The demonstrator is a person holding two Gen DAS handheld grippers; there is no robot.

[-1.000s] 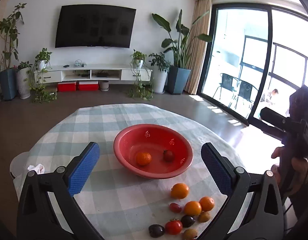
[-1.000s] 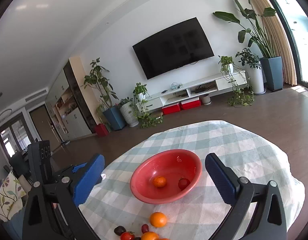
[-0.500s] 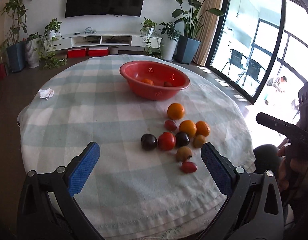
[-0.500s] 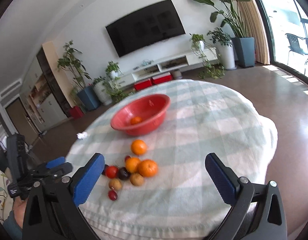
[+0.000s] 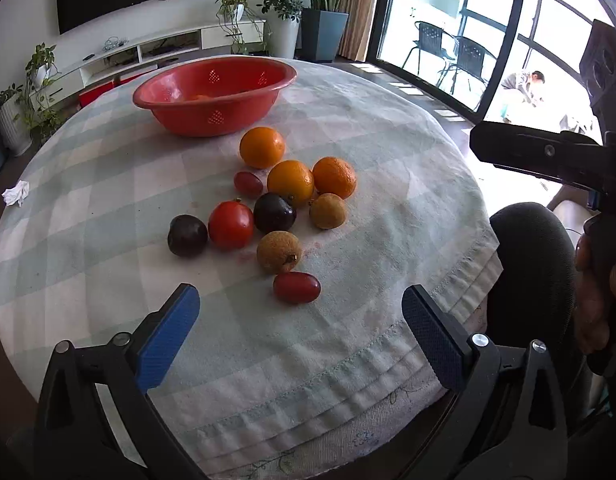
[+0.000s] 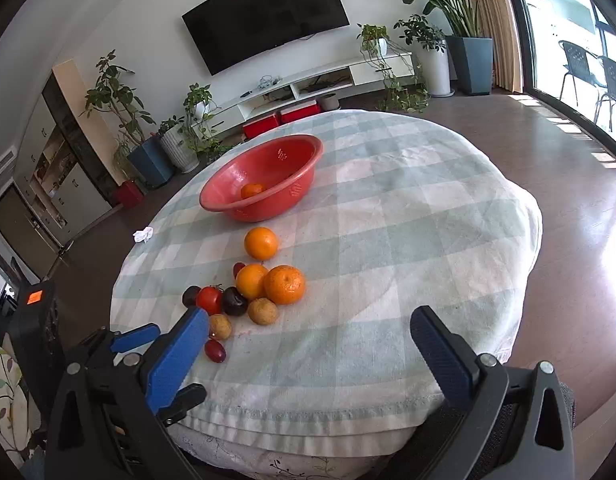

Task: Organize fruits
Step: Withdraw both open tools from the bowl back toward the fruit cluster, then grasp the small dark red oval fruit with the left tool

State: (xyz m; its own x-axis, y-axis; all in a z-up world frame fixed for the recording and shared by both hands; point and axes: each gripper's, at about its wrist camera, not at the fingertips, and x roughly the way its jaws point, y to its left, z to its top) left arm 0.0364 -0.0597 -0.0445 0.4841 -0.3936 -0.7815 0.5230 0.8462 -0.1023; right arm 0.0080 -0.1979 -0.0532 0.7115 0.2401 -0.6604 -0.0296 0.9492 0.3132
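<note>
1. The left gripper (image 5: pixel 300 332) hangs over the near edge of the table, its blue pads wide apart and nothing between them.
2. Just ahead of its gap lies a red grape (image 5: pixel 296 287) on the checked cloth (image 5: pixel 387 208); a little further on sits a brown longan (image 5: pixel 278 251).
3. Beyond these lies the rest of the fruit cluster: a tomato (image 5: pixel 230 225) ahead and slightly left, a dark plum (image 5: pixel 187 235) to its left, and another plum (image 5: pixel 274 213) touching the tomato's right side.
4. Further ahead are three oranges (image 5: pixel 290 182), a second longan (image 5: pixel 327 211) and a small red fruit (image 5: pixel 248 184).
5. The red bowl (image 5: pixel 212 114) stands well ahead, past the fruit, with an orange fruit just showing inside.
6. The right gripper (image 6: pixel 309 344) also hovers at the near table edge, pads wide apart and empty.
7. From it the cluster lies ahead and left; the grape (image 6: pixel 215 351) is just beside its left pad (image 6: pixel 176 354).
8. The bowl (image 6: pixel 268 204) is far ahead and left, holding an orange (image 6: pixel 252 191).
9. A crumpled white scrap (image 6: pixel 143 234) lies at the cloth's far left edge.
</note>
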